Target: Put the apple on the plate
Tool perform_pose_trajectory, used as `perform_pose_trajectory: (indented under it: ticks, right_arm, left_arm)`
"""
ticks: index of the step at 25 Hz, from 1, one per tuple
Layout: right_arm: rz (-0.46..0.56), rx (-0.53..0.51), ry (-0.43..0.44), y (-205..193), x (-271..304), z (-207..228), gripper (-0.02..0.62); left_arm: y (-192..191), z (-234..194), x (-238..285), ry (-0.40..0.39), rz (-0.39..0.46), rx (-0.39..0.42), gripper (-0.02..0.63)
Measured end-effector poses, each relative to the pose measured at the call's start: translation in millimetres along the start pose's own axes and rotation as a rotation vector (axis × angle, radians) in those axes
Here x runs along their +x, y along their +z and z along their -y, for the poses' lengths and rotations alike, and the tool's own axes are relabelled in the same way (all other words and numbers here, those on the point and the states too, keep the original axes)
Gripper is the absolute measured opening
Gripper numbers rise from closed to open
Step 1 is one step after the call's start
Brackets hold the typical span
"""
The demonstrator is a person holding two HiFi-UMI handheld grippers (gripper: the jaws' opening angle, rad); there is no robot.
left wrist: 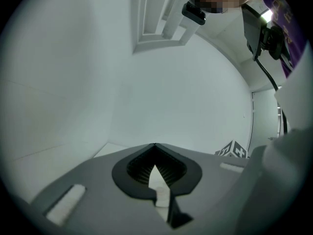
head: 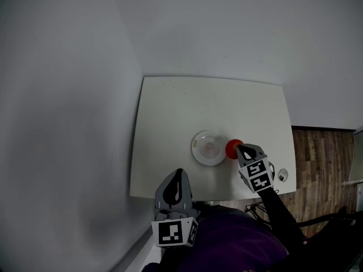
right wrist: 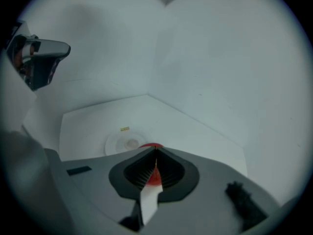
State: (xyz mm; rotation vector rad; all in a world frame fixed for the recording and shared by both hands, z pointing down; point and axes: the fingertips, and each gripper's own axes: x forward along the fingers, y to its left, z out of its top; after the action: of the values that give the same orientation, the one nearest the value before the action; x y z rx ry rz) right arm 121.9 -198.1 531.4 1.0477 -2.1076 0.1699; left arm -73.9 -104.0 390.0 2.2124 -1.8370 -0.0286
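White table [head: 170, 106] in wall corner. Right gripper [head: 240, 148] stretched forward, jaws closed, tips against apple [head: 231, 148] just beside plate [head: 196, 146]. Left gripper [head: 179, 173] held back, jaws closed, empty.

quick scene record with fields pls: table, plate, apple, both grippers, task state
table: white, set against the walls
plate: white, empty, near the table's middle
apple: red, on the table by the plate's right rim, not on the plate
right gripper: fingers together, tips right at the apple, not gripping it
left gripper: fingers together, empty, by the table's near edge
task state: apple not yet on the plate
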Motion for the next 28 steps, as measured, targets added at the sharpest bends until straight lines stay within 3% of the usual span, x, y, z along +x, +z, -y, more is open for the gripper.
perform_pose_trajectory:
  ticks: [28]
  right_arm:
    - [0.038,-0.133,0.175,51.2,51.3,-59.0,0.015]
  left_arm:
    - [1.8,-29.0,-11.8,0.109,0.004,-0.008,0.008]
